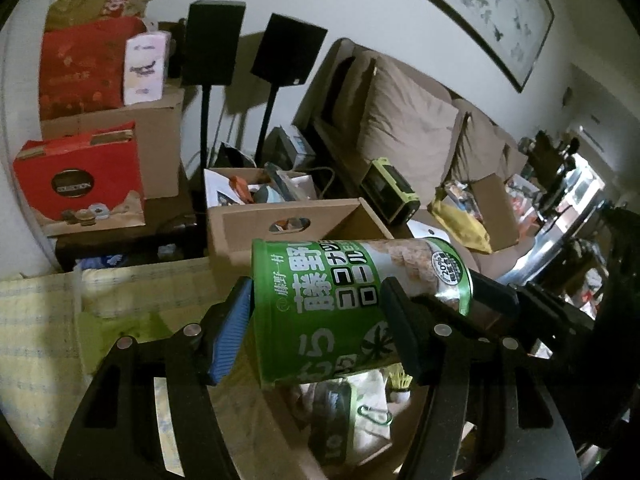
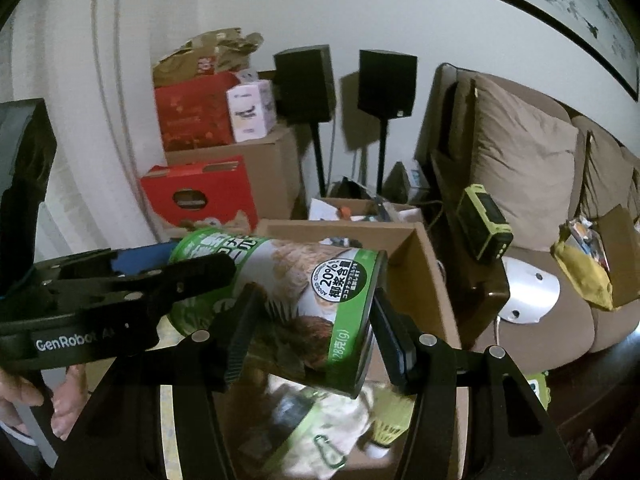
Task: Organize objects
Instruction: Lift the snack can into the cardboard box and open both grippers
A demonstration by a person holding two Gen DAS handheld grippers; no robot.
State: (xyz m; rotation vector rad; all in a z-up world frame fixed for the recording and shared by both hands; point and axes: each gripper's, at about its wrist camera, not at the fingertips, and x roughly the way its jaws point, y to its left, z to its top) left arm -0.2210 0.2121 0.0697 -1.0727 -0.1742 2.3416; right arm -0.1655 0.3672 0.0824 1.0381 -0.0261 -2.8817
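Observation:
A green and white snack can (image 1: 352, 304) with Japanese print lies on its side in the air over an open cardboard box (image 2: 424, 280). My left gripper (image 1: 316, 328) is shut on the can's lower end. My right gripper (image 2: 312, 340) is shut on the can's other end (image 2: 320, 312); the left gripper (image 2: 132, 276) shows at the left of the right wrist view. Inside the box lie a white cloth, a green packet (image 2: 296, 420) and a green carabiner (image 2: 330, 450).
Red gift boxes (image 2: 200, 196) and brown cartons (image 2: 264, 160) are stacked at the back left. Two black speakers (image 2: 386, 84) on stands stand by the wall. A brown sofa (image 2: 528, 160) with cushions is on the right, with a green-black device (image 2: 486, 224) on its arm.

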